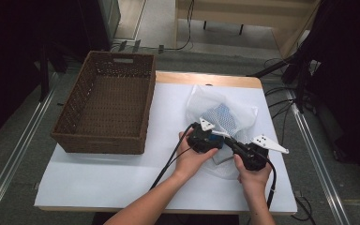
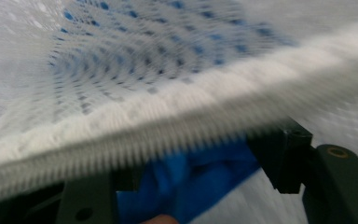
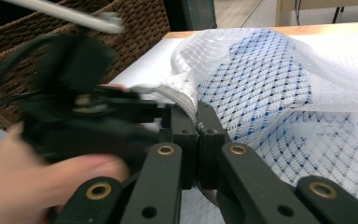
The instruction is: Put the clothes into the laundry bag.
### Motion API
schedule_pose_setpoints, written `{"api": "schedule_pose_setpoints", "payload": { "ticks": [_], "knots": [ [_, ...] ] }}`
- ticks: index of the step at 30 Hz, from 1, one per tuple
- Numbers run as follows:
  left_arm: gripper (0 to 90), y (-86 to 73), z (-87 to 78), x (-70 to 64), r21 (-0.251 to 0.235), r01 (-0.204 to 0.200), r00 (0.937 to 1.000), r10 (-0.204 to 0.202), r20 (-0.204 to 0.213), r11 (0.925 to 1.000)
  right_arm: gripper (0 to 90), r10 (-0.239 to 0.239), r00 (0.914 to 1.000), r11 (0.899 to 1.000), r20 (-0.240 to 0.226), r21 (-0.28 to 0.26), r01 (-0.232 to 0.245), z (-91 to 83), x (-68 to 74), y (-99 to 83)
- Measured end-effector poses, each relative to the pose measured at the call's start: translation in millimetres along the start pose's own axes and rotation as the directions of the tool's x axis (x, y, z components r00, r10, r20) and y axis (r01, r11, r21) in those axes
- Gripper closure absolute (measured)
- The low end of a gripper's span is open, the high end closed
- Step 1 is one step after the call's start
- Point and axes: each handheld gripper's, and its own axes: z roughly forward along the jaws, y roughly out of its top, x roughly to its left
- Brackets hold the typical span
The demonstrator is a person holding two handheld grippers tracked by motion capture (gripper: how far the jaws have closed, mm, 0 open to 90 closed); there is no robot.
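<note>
A white-topped bench (image 1: 98, 183) with a wooden far edge is seen from above, set on a grey floor (image 1: 9, 154) crossed by metal rails; cables are strewn past the far right corner; a brown wicker basket (image 1: 104, 102) is placed at the bench's left edge, its far end reaching the far left corner. A white mesh bag (image 1: 220, 112) with blue cloth (image 2: 200, 179) inside is laid on the right half of the bench, toward the near right. The right tool (image 3: 198, 128) is shown with its jaws pressed together on the bag's white zipper edge (image 3: 179, 95). The left tool (image 1: 205, 140) is held just beside it at the same edge; its jaws are seen apart, with the blue cloth and the zipper band between them; whether anything is pinched cannot be told through the blur.
</note>
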Motion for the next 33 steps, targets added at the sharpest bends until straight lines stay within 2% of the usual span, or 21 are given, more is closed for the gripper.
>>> {"api": "schedule_pose_setpoints", "payload": {
  "ticks": [2,5,7,9,10,11,13,14,15,16,17,19,21,23,24,25,27,28,31,33],
  "knots": [
    [39.8,-3.1,-9.8,-0.7,-0.012,-0.004,1.0000,0.004,0.008,0.9999,89.6,0.000,1.0000,1.000,0.003,0.002,0.000,0.5,-0.6,-0.4],
    [37.6,-7.9,-12.5,-4.7,0.026,-0.035,0.9994,0.035,-0.003,0.9991,89.6,-0.005,1.0000,1.000,0.004,-0.001,0.005,1.3,-0.1,-0.2],
    [37.4,-11.1,-6.0,-6.8,0.078,-0.046,0.9978,0.049,-0.045,0.9959,89.6,0.000,1.0000,1.000,0.004,0.000,0.000,0.8,0.7,0.4],
    [39.8,-13.7,2.5,-6.1,0.126,-0.012,0.9943,0.025,-0.104,0.9920,89.6,-0.002,1.0000,1.000,0.002,0.000,0.002,0.6,1.4,0.5],
    [41.3,-12.9,3.5,-6.5,0.110,0.001,0.9924,0.013,-0.122,0.9939,89.6,-0.006,1.0000,1.000,0.005,-0.001,0.006,0.7,1.5,0.4],
    [44.3,-11.3,4.9,-7.5,0.114,0.010,0.9894,0.006,-0.145,0.9934,89.6,-0.007,1.0000,1.000,0.006,-0.001,0.007,0.8,1.7,0.2],
    [50.5,-8.7,8.8,-11.3,0.120,0.003,0.9842,0.019,-0.176,0.9927,89.6,-0.006,1.0000,1.000,0.005,-0.001,0.006,0.9,2.0,0.1],
    [58.3,-7.6,11.3,-14.0,0.122,-0.021,0.9847,0.042,-0.169,0.9923,89.6,-0.007,1.0000,1.000,0.005,-0.001,0.007,0.9,2.0,0.1],
    [78.0,-6.8,12.8,-15.7,0.132,-0.045,0.9822,0.068,-0.175,0.9902,89.6,-0.007,1.0000,1.000,0.004,-0.002,0.007,0.9,1.8,0.1],
    [85.9,-5.4,14.8,-16.3,0.133,-0.055,0.9803,0.079,-0.181,0.9896,89.7,-0.008,1.0000,1.000,0.003,-0.003,0.008,0.8,1.8,0.0],
    [86.7,-3.7,17.7,-16.6,0.128,-0.052,0.9820,0.074,-0.174,0.9905,89.7,-0.010,0.9999,1.000,0.004,-0.002,0.010,0.8,1.9,-0.1],
    [87.2,0.4,21.4,-16.5,0.087,-0.034,0.9869,0.047,-0.154,0.9956,89.7,-0.013,0.9999,1.000,0.002,-0.003,0.013,0.7,1.6,0.1],
    [87.2,5.7,20.6,-14.6,0.005,-0.009,0.9915,0.009,-0.130,1.0000,89.7,-0.009,1.0000,1.000,0.001,-0.001,0.009,0.0,2.3,0.6],
    [87.1,9.5,18.8,-8.7,-0.085,0.036,0.9905,-0.047,-0.129,0.9958,89.7,-0.006,1.0000,1.000,0.000,-0.004,0.006,-0.6,2.1,1.1],
    [87.0,10.4,19.7,-4.4,-0.091,0.055,0.9865,-0.068,-0.149,0.9943,89.7,-0.008,1.0000,1.000,0.000,-0.003,0.008,-0.8,1.4,1.0],
    [86.7,10.3,22.2,-0.1,-0.071,0.084,0.9812,-0.095,-0.168,0.9939,89.7,-0.007,1.0000,1.000,0.002,-0.004,0.007,-0.7,0.7,0.8],
    [84.4,7.4,26.9,7.7,-0.012,0.125,0.9826,-0.125,-0.137,0.9921,89.8,-0.004,1.0000,1.000,0.001,0.004,0.004,-0.2,-0.3,-0.2],
    [80.3,5.9,27.2,7.8,0.004,0.115,0.9853,-0.113,-0.127,0.9934,89.8,-0.007,1.0000,1.000,0.001,0.005,0.007,0.4,-0.6,-0.9],
    [57.5,2.6,18.3,2.7,0.018,0.037,0.9959,-0.035,-0.083,0.9992,89.8,-0.027,0.9996,1.000,0.009,0.014,0.027,1.8,-0.1,-2.0],
    [51.9,-2.2,6.9,1.7,0.008,-0.003,0.9986,0.004,-0.053,1.0000,89.8,-0.033,0.9994,0.999,0.013,0.014,0.033,2.0,-0.6,-2.3]
  ]
}}
